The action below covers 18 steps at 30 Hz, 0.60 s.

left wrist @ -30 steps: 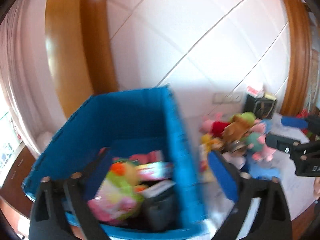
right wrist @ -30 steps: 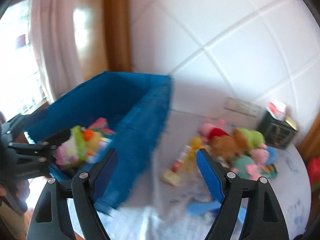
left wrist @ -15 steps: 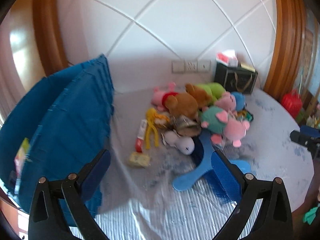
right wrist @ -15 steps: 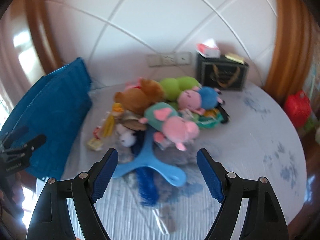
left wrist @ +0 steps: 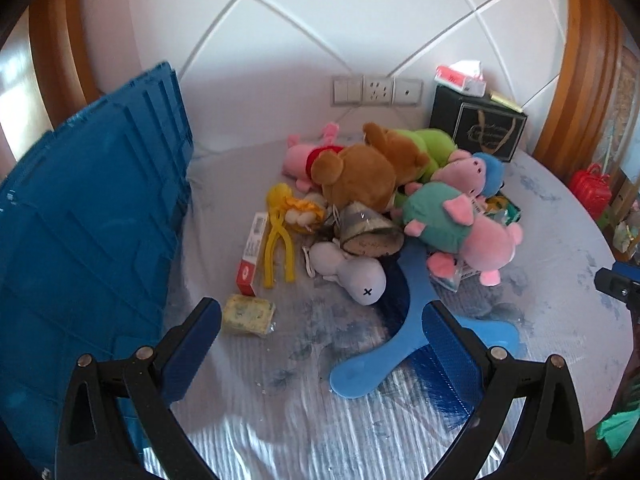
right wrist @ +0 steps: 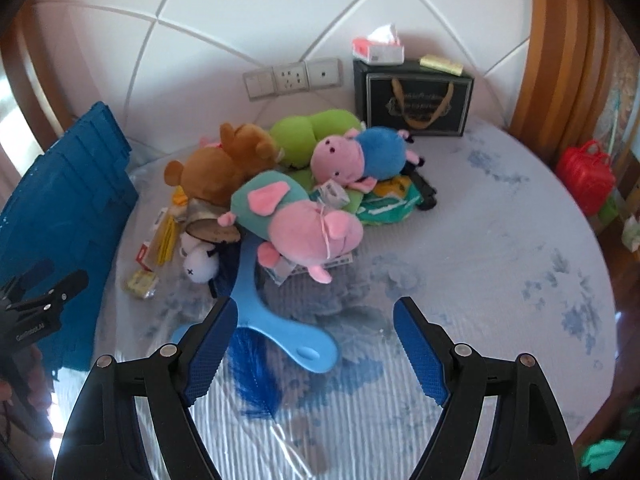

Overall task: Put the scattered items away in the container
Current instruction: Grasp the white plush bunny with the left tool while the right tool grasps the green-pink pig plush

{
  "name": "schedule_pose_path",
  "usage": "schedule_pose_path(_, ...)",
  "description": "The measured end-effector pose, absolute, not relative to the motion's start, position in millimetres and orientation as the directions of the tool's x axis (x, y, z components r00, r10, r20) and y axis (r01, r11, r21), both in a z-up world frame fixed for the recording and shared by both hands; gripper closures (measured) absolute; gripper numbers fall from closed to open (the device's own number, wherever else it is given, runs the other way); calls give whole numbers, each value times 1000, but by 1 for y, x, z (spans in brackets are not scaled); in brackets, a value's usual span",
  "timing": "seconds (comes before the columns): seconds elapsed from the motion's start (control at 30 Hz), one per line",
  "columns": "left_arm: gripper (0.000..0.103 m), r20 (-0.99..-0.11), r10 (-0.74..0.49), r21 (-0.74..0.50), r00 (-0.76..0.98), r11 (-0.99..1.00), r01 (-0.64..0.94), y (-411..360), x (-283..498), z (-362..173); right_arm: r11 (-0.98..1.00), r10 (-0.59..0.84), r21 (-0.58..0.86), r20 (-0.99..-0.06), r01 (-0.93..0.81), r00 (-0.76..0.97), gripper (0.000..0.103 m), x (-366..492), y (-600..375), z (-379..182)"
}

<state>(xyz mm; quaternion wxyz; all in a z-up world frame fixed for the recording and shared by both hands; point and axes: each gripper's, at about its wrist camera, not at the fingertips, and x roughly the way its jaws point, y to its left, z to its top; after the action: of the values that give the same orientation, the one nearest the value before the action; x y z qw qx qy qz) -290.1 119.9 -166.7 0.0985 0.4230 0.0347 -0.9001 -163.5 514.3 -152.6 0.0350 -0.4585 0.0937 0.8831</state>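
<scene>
On the round counter [left wrist: 568, 320] with its pale, blue-flowered cloth, the scattered pile sat ahead of both claws. Left claw [left wrist: 322, 324] stood wide apart, nothing between its ribbed blue pads; the glossy blue plastic three-armed boomerang [left wrist: 416, 312] lay just ahead, one arm running behind the right pad. Right claw [right wrist: 316, 320] was likewise apart and empty, with the same boomerang [right wrist: 256, 304] touching the edge of its left pad in view and bare cloth between the pads.

Tall ribbed blue plastic crate [left wrist: 88, 240] stood at the left edge of the counter, just beside the pile.

Pile contents: brown plush bear [left wrist: 360, 172], green plush [left wrist: 428, 144], pink-and-teal plush pig [right wrist: 296, 220], pink-and-blue plush pig [right wrist: 360, 156], small grey plush with an X-stitched eye [left wrist: 352, 272], yellow plastic tongs [left wrist: 278, 240], a long red-and-white carton [left wrist: 252, 256] with a barcode, and a wrapped yellowish block [left wrist: 248, 314].

Print on the carton was too small to read. Black gift box with gold lettering [right wrist: 416, 104] stood by the wall, text illegible.
</scene>
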Motion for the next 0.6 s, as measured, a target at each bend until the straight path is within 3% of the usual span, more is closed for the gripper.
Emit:
schedule_pose_path(0.2,1,-793,-176,4,-584,-959,284,129,-316,-190,-979,-82,165,-857,-121,-509,21,-234,532,-201)
schedule_pose_path(0.5,1,-841,-230,5,-489,-908,420,151,-341,-236,-991,-126,99,-902,88,-412,15,-322,514,-275)
schedule_pose_path(0.6,1,-850,-248,28,-464,-902,431,150,-352,-253,-990,-139,112,-893,89,-427,25,-318,521,-277)
